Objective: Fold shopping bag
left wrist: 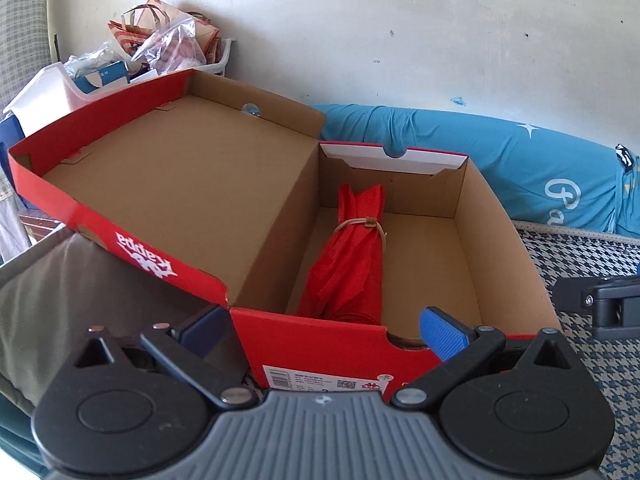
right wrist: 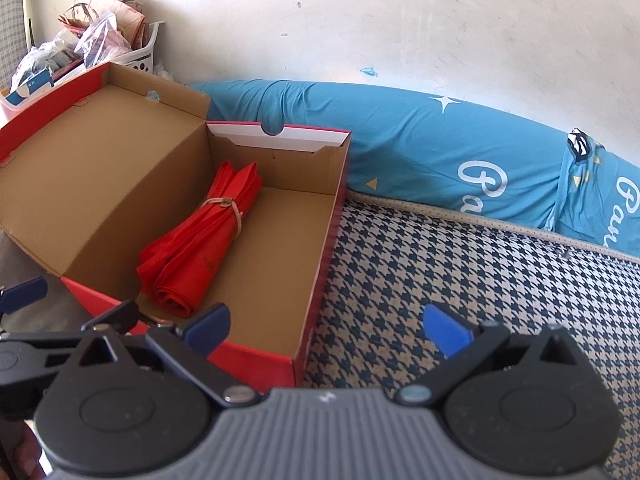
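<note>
Inside shoebox (right wrist: 256, 248): rolled red bag (right wrist: 200, 240), long axis front-to-back; L tongs (left wrist: 322, 330) & R tongs (right wrist: 328, 326) released.

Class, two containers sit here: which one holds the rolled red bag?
The open red cardboard shoebox holds the banded red shopping bag; the white plastic basket by the wall holds paper and plastic bags.

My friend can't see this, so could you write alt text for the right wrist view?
A rolled red shopping bag, bound with a rubber band, lies inside an open shoe box on a houndstooth mattress. The open right claw hovers nearby, holding nothing.
</note>
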Motion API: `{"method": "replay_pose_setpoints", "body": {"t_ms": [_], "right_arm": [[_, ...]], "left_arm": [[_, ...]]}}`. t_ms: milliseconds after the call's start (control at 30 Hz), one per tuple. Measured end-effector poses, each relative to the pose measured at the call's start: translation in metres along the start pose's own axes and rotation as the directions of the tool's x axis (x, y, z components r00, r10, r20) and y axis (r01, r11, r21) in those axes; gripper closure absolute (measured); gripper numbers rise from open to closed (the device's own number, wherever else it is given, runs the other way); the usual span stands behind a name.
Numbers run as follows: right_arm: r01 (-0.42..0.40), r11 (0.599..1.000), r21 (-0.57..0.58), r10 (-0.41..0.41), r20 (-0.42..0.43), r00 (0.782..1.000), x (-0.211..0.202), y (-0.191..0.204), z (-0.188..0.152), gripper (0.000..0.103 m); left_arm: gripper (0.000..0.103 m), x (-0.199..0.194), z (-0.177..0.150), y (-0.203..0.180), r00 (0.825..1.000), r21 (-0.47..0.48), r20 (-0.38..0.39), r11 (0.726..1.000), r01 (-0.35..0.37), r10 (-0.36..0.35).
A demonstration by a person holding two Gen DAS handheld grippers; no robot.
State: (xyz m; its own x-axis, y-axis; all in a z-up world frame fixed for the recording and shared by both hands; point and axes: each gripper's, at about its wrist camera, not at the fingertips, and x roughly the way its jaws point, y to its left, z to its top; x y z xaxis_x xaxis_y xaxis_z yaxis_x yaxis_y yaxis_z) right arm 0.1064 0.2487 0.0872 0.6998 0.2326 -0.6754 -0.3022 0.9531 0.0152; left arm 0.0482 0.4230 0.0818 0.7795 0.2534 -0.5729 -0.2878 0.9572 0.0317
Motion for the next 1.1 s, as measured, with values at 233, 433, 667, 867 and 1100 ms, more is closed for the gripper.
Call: {"method": "replay_pose_setpoints", "body": {"t_ms": [233, 433, 667, 867, 1100], "right_arm": [[-0.019, 1.0, -0.01, 0.019, -0.003, 1.0, 0.0, 0.006, -0.003, 0.0], [-0.018, 1.0, 0.01, 0.019, -0.003, 1.0, 0.0, 0.004, -0.003, 0.0], [-0.019, 1.0, -0.002, 0.019, -0.006, 1.0, 0.0, 0.006, -0.005, 0.0], [-0.015, 1.0, -0.006, 0.015, -0.008, 1.0, 0.0, 0.007, -0.005, 0.0], [-0.018, 1.0, -0.012, 0.018, -0.011, 1.0, 0.0, 0.006, -0.005, 0.0]], "left_arm": [[0.0, -0.004, 0.0, 0.009, 1.0, -0.014, 0.019, 1.0, 0.01, -0.009], [0.0, -0.004, -0.001, 0.006, 1.0, -0.005, 0.013, 1.0, 0.022, -0.022], [0.0, -0.006, 0.0, 0.0, 0.999, 0.001, 0.019, 1.0, 0.026, -0.026], [0.0, -0.005, 0.001, -0.003, 1.0, 0.005, 0.02, 1.0, 0.024, -0.024], [0.0, -0.004, 0.002, -0.005, 1.0, -0.01, 0.018, 1.0, 0.018, -0.017]]}}
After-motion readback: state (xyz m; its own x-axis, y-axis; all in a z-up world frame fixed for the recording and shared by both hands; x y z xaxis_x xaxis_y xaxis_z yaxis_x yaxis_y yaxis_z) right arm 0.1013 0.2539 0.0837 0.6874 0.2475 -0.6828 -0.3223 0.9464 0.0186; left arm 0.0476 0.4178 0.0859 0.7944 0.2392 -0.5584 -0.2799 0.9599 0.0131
